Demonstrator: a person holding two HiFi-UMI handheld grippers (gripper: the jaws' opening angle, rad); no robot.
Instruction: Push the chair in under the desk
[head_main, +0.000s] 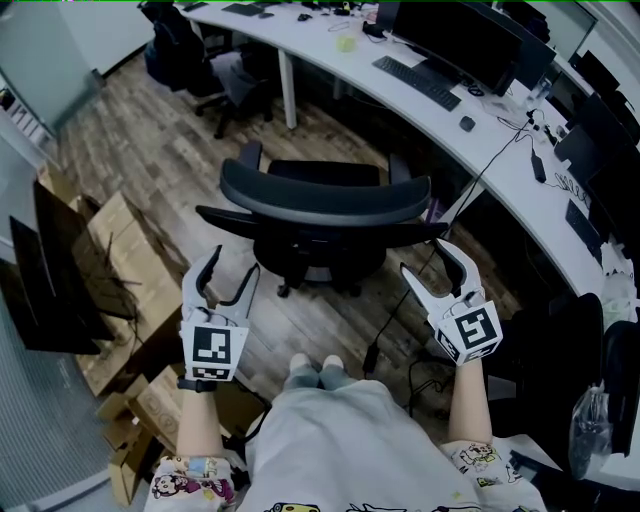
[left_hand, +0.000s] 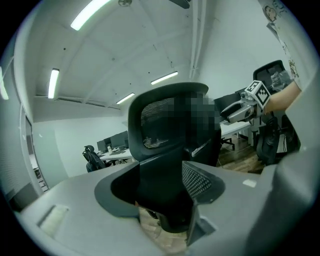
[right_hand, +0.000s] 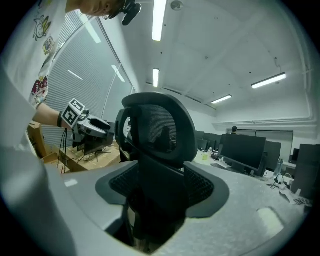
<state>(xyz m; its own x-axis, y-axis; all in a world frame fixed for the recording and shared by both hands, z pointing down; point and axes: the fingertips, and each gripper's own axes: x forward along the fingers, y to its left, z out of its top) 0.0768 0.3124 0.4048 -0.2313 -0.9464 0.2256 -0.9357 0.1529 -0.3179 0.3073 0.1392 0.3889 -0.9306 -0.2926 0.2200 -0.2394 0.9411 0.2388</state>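
I hold two grippers: my left gripper (head_main: 235, 262) and my right gripper (head_main: 423, 257). I can clearly count two black office chairs: the near chair (head_main: 325, 195) and the far chair (head_main: 185, 50). One white desk (head_main: 500, 170) carries two keyboards, the near keyboard (head_main: 415, 82) and the far keyboard (head_main: 245, 9), and one mouse (head_main: 467, 123).

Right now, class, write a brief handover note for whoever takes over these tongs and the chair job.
Left tongs: open, empty, close behind the chair.
Right tongs: open, empty, likewise.
Chair stands on the floor, back toward the tongs, not yet under the desk.
Done: tongs lined up behind it.
Left: push it in.
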